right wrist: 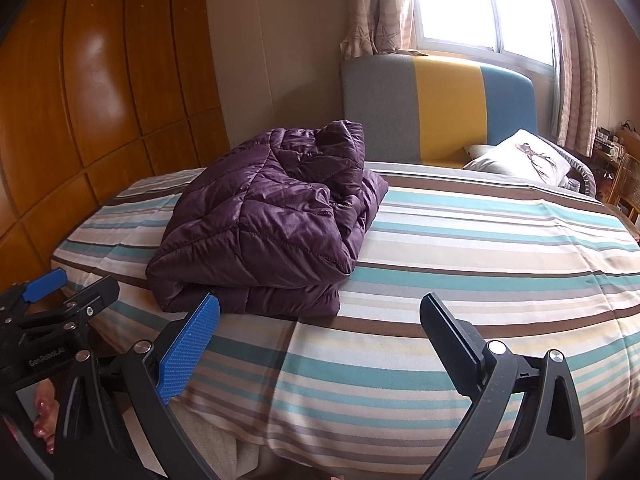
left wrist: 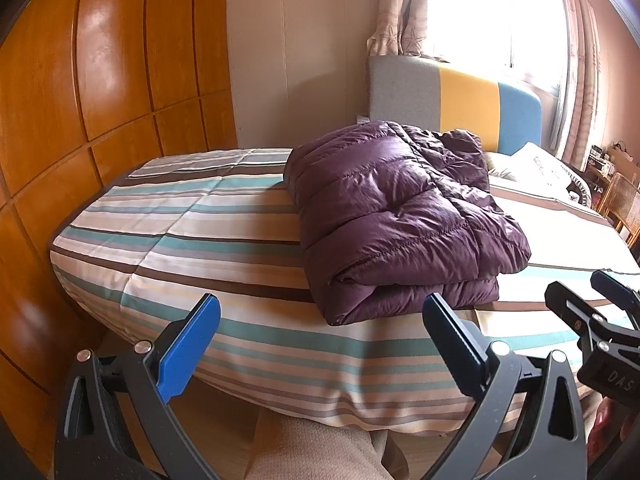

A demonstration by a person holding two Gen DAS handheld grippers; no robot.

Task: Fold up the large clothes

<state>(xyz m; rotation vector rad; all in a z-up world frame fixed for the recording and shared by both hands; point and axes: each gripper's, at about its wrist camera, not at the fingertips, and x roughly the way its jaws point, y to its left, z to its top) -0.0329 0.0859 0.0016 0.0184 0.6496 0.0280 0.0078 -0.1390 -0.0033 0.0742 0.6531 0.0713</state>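
Observation:
A purple quilted puffer jacket (left wrist: 400,216) lies folded into a thick bundle on the striped bed (left wrist: 208,240). In the right wrist view the jacket (right wrist: 268,220) sits left of centre on the bed (right wrist: 480,264). My left gripper (left wrist: 320,320) is open and empty, held back from the bed's near edge, just short of the jacket's front fold. My right gripper (right wrist: 318,318) is open and empty, also off the near edge, to the right of the jacket. The right gripper also shows at the right edge of the left wrist view (left wrist: 588,292), and the left gripper at the left edge of the right wrist view (right wrist: 68,284).
A wooden wardrobe (left wrist: 100,92) stands along the left side of the bed. A grey, yellow and blue headboard (right wrist: 436,108) stands at the far end under a bright window. A white pillow (right wrist: 524,160) lies at the far right. A wicker chair (left wrist: 624,204) stands beyond the bed's right side.

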